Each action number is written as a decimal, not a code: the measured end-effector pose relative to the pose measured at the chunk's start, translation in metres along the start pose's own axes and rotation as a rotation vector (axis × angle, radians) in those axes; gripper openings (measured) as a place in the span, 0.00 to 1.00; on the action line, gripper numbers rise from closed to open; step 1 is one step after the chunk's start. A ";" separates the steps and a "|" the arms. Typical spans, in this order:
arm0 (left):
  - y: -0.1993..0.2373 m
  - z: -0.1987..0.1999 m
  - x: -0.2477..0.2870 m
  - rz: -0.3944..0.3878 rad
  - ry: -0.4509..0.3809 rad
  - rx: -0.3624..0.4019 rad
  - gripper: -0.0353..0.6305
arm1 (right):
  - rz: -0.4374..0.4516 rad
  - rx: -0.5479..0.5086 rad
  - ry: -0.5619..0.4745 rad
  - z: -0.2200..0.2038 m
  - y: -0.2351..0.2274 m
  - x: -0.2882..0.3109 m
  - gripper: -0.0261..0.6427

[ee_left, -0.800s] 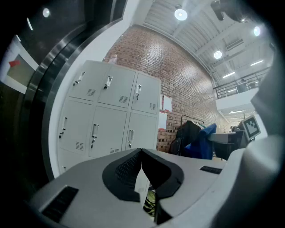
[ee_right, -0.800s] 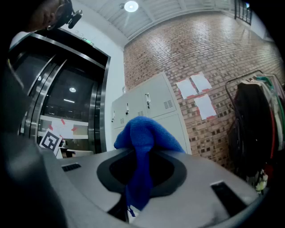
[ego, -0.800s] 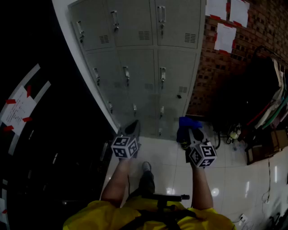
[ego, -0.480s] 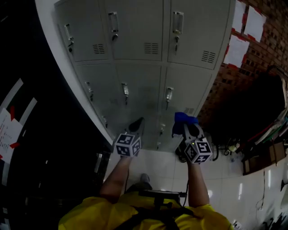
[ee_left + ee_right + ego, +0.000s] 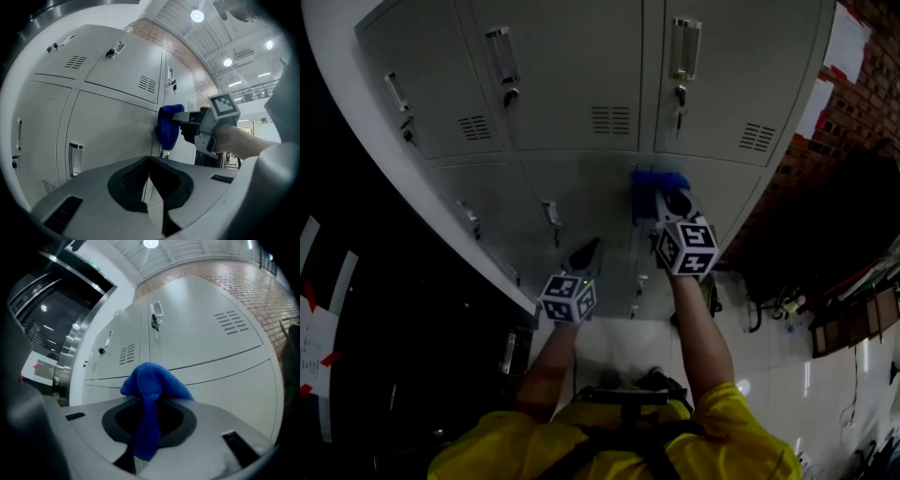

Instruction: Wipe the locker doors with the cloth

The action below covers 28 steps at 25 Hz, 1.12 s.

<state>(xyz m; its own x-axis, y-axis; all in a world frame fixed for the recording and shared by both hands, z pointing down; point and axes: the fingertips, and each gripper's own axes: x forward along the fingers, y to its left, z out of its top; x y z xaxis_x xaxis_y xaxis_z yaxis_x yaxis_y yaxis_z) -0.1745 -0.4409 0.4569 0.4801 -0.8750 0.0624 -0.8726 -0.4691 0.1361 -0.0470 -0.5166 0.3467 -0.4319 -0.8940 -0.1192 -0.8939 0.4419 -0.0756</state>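
Right now the right gripper (image 5: 668, 202) has its jaws pinched on the blue cloth (image 5: 151, 380) and holds it up against the grey lockers (image 5: 572, 75). Its marker cube (image 5: 686, 247) faces the head camera. The cloth is a bright, deep blue with a soft, nappy surface. It is bunched into a rounded lump above the jaw tips, and one long fold hangs down between them. From the left gripper view the lump lies against a locker door (image 5: 112, 126) at the upright seam between two doors, just under the line that divides the upper row from the next row down. The door around it is plain, matt grey. A vent (image 5: 610, 119) and a handle (image 5: 680, 66) with a key sit on the doors above.

The left gripper (image 5: 150, 161) has its jaws pressed together with nothing between them. It is lower than the right one, pointed at the lockers but apart from them.
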 end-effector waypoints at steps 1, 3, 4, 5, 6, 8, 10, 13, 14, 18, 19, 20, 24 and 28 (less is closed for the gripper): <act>0.000 0.001 0.003 -0.001 0.003 -0.003 0.05 | -0.001 0.001 0.006 -0.003 -0.005 0.008 0.15; 0.003 0.005 0.008 0.001 0.006 -0.003 0.05 | 0.020 0.002 -0.004 -0.004 -0.010 0.013 0.15; 0.005 0.005 0.011 0.002 0.011 0.000 0.05 | 0.021 -0.001 -0.012 -0.002 -0.013 0.011 0.15; 0.006 0.004 0.015 0.004 0.016 0.001 0.05 | 0.007 -0.005 -0.022 0.000 -0.021 0.007 0.15; 0.007 0.002 0.020 0.006 0.021 -0.002 0.05 | -0.021 -0.005 -0.031 0.002 -0.035 -0.001 0.15; 0.006 -0.001 0.030 0.003 0.024 -0.011 0.05 | -0.100 0.008 -0.045 0.008 -0.080 -0.023 0.15; 0.000 -0.003 0.040 -0.017 0.022 -0.007 0.05 | -0.217 0.008 -0.049 0.014 -0.142 -0.054 0.15; -0.008 -0.005 0.051 -0.039 0.025 -0.006 0.05 | -0.342 0.009 -0.055 0.023 -0.213 -0.090 0.15; -0.010 -0.005 0.055 -0.041 0.026 -0.010 0.05 | -0.351 0.011 -0.055 0.026 -0.221 -0.094 0.15; -0.016 -0.003 0.065 -0.053 0.025 -0.004 0.05 | -0.323 -0.004 -0.060 0.026 -0.196 -0.088 0.15; -0.017 -0.002 0.066 -0.054 0.024 0.000 0.05 | -0.255 0.029 -0.066 0.021 -0.172 -0.081 0.15; -0.018 -0.002 0.067 -0.052 0.022 0.001 0.05 | -0.166 0.055 -0.058 0.011 -0.141 -0.070 0.15; -0.015 -0.002 0.067 -0.034 0.026 -0.007 0.05 | 0.059 -0.008 0.083 -0.057 -0.027 -0.007 0.15; -0.019 -0.001 0.064 -0.032 0.018 0.003 0.05 | 0.017 -0.043 0.107 -0.074 -0.026 0.001 0.14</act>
<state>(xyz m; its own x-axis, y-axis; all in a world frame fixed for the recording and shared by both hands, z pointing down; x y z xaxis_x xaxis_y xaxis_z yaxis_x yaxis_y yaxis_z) -0.1271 -0.4873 0.4593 0.5095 -0.8572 0.0755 -0.8569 -0.4974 0.1354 -0.0334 -0.5343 0.4219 -0.4558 -0.8900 -0.0137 -0.8894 0.4559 -0.0316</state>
